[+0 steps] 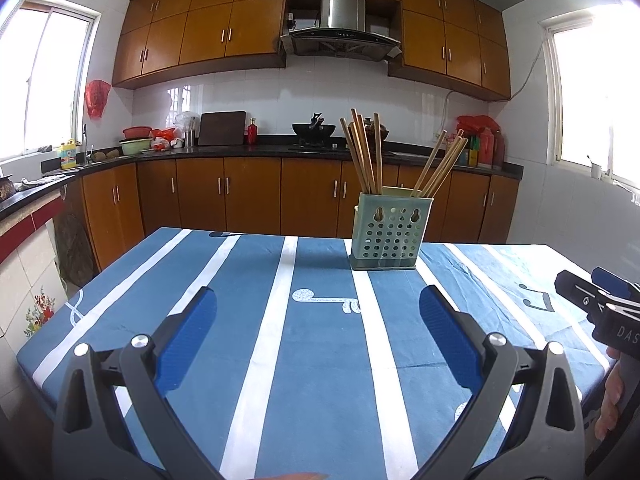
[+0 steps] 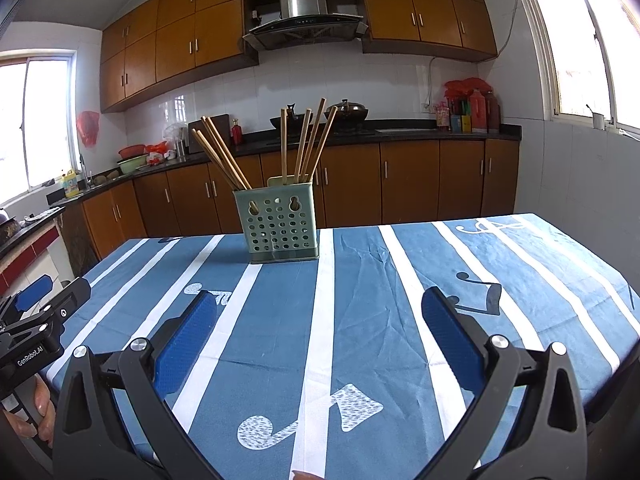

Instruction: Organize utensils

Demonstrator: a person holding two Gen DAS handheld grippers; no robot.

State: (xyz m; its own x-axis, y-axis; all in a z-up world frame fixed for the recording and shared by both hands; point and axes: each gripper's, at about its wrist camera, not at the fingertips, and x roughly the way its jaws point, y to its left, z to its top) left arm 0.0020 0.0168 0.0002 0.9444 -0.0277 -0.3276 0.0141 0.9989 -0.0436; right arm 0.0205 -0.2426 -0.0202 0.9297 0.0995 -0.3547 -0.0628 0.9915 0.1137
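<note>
Both claws spread wide and empty: left gripper (image 1: 318,312) low over the near half of the table, right gripper (image 2: 320,312) likewise, side by side, each caught at the edge of the other's view. Nothing between either pair of blue pads (image 1: 448,340).

Task item well ahead of both: a pale green perforated chopstick holder (image 1: 387,236) upright on the blue-and-white striped tablecloth (image 1: 320,360), toward the far edge of the table. Wooden chopsticks (image 1: 362,152) standing in it in two leaning bundles, one in each end, fanned outward. No loose utensils visible anywhere on the cloth, so probably either finished or not yet started; cannot tell which.

Likely trouble from here:
- Holder light and top-heavy with long sticks; a sideways pull on a bundle could tip it or drag it toward the far edge.
- Thin, smooth sticks pinched as a group could splay or slip out; a single stick could roll between the pads.
- Cloth wrinkled near the holder (image 2: 280,228); a nudge could bunch the cloth and slide the base.
- Two grippers reaching for one small target could collide.

Readable writing: "GenRobot.AI" on the left gripper's body (image 2: 32,356) as seen from the right wrist; "DAS", cut off, on the right gripper's body (image 1: 626,334). Music-note prints on the cloth, no words. Bottle labels on the counter too small to read.
</note>
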